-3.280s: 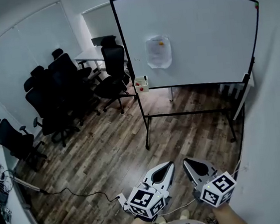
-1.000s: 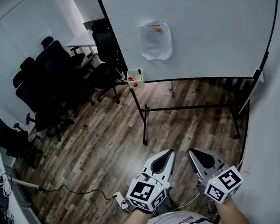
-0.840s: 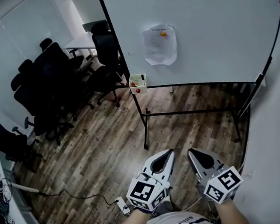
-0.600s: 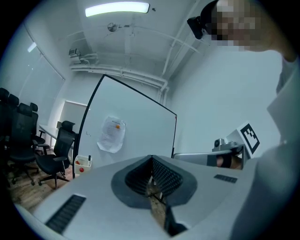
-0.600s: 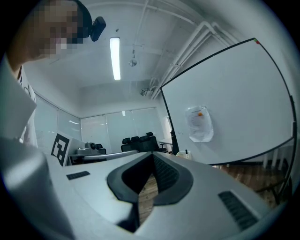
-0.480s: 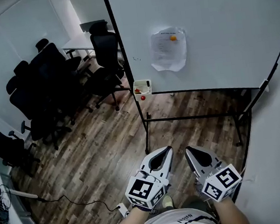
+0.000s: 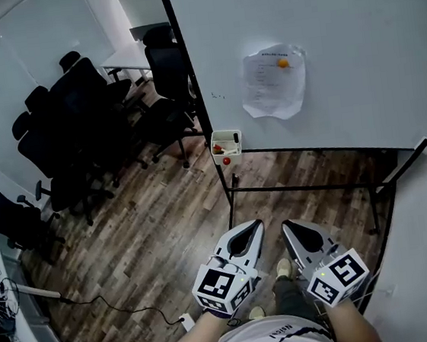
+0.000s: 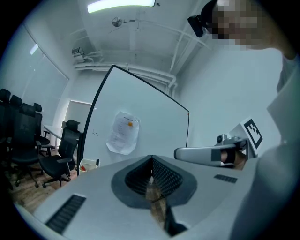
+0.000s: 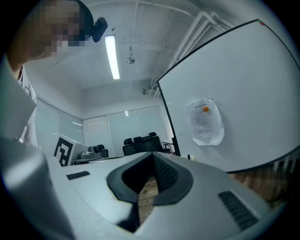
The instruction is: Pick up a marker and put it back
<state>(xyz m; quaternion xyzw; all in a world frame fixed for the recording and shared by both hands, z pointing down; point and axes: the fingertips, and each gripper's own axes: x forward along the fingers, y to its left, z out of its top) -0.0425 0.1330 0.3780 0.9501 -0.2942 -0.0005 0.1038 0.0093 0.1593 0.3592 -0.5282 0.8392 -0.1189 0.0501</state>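
Observation:
A small white holder box (image 7: pixel 226 146) hangs at the lower left corner of the whiteboard (image 7: pixel 335 30); a dark marker and something red stand in it. The same holder box (image 8: pixel 87 164) is small and far in the left gripper view, and the right gripper view gives only a sliver of it. My left gripper (image 7: pixel 256 224) and right gripper (image 7: pixel 285 226) are held side by side, level, low in the head view and well short of the board. Both are shut with nothing between their jaws, as the left gripper (image 8: pixel 151 159) and right gripper (image 9: pixel 153 155) show in their own views.
A sheet of paper (image 7: pixel 273 80) is pinned to the board with an orange magnet. The board's black stand (image 7: pixel 231 203) reaches down to the wood floor. Black office chairs (image 7: pixel 77 120) and a table crowd the left. A cable (image 7: pixel 107 309) lies on the floor at lower left.
The whiteboard and its holder box have come closer and shifted right in the head view as the person walked forward. Both grippers stayed shut and side by side.

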